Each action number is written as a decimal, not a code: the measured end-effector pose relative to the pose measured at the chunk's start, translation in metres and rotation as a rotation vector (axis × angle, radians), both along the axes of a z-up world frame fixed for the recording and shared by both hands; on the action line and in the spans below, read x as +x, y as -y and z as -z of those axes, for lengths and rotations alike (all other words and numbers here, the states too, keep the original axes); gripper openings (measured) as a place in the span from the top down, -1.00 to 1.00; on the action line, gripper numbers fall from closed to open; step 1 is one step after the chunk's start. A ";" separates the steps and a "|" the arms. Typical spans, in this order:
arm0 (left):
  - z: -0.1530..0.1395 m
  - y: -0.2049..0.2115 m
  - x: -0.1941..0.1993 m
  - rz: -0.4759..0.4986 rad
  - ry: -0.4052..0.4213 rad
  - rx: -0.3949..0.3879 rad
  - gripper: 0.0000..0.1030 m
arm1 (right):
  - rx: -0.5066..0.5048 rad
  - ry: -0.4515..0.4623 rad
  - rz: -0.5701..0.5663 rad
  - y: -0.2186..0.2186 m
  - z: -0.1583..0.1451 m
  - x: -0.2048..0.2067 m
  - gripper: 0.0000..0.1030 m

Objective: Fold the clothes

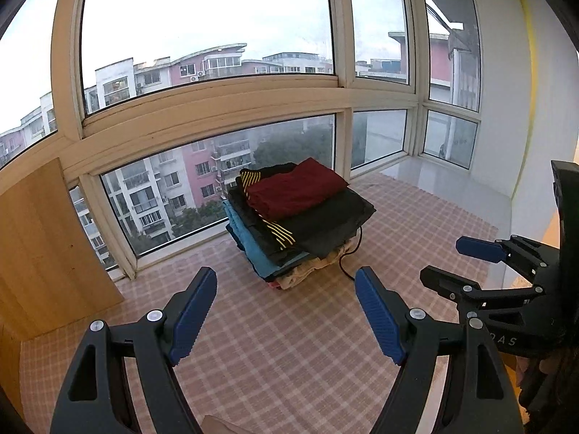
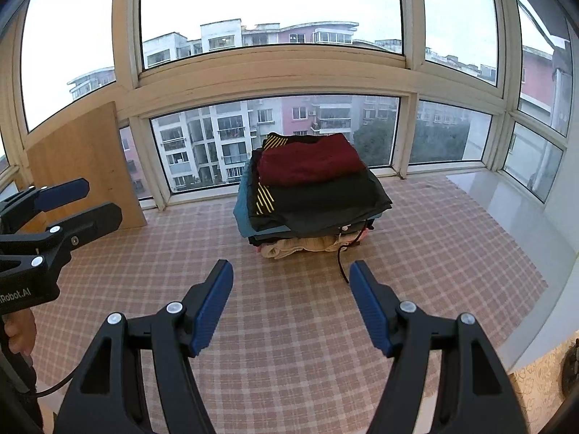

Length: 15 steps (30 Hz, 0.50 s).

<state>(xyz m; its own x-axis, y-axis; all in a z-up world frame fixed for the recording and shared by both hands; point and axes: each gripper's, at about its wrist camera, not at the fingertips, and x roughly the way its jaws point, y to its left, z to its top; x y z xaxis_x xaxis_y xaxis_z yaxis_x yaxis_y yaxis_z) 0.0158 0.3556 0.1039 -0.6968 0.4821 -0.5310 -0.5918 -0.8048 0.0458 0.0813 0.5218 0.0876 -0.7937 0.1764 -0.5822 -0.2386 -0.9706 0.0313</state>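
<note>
A stack of folded clothes (image 1: 296,217) sits on the pink checked tablecloth (image 1: 289,343) by the window, a dark red garment (image 1: 295,188) on top, black ones with yellow stripes, blue and beige below. It also shows in the right wrist view (image 2: 311,188). My left gripper (image 1: 286,311) is open and empty, short of the stack. My right gripper (image 2: 291,303) is open and empty, also short of the stack. The right gripper shows at the right of the left wrist view (image 1: 456,260); the left gripper shows at the left of the right wrist view (image 2: 97,199).
A wooden board (image 1: 47,253) leans against the window at the left, also seen in the right wrist view (image 2: 87,166). A black cord (image 2: 342,264) trails from under the stack. A white sill (image 2: 506,202) runs along the right. Window frames close off the back.
</note>
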 end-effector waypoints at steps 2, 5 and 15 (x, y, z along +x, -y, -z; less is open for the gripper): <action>0.000 0.001 0.000 -0.003 -0.003 -0.001 -0.50 | -0.001 -0.002 -0.004 0.001 0.000 0.000 -0.28; -0.001 0.003 0.001 -0.006 -0.005 -0.001 -0.50 | 0.000 0.001 -0.005 0.002 0.000 -0.001 -0.28; -0.002 0.006 0.002 -0.017 -0.010 0.003 -0.50 | -0.001 0.006 -0.012 0.003 0.002 -0.003 -0.28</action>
